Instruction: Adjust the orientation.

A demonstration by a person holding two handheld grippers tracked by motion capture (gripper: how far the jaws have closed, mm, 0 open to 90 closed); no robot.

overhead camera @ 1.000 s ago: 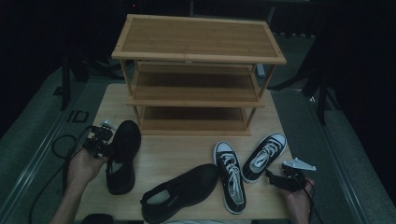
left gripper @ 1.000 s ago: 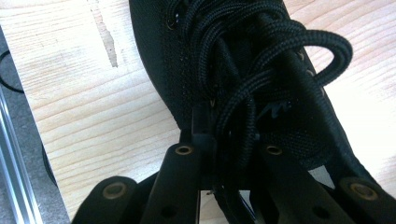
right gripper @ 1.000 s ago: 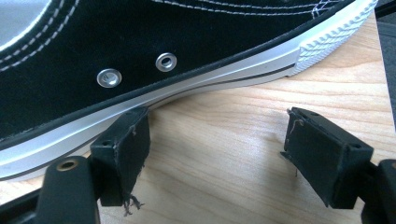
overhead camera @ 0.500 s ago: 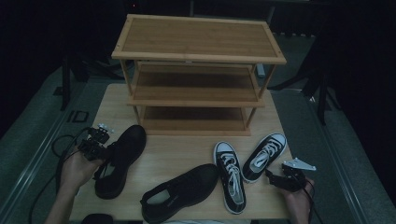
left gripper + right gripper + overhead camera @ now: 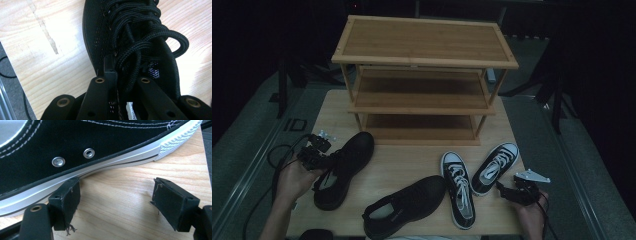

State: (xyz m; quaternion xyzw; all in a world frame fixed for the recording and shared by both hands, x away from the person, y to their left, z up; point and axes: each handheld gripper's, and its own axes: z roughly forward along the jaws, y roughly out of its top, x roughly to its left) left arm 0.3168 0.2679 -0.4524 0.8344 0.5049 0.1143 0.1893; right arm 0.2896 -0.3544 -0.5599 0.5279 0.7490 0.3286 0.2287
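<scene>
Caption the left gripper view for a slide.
Left gripper clamped on the laced side of a black mesh shoe over the wooden table.

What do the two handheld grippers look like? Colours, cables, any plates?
Both are black. The left gripper has a small pale plate on top and a black cable looping off the table edge. The right gripper carries a grey three-cornered plate, cable trailing back. In the right gripper view its jaws end in blocky black pads with frayed edges. Forearms are bare.
</scene>
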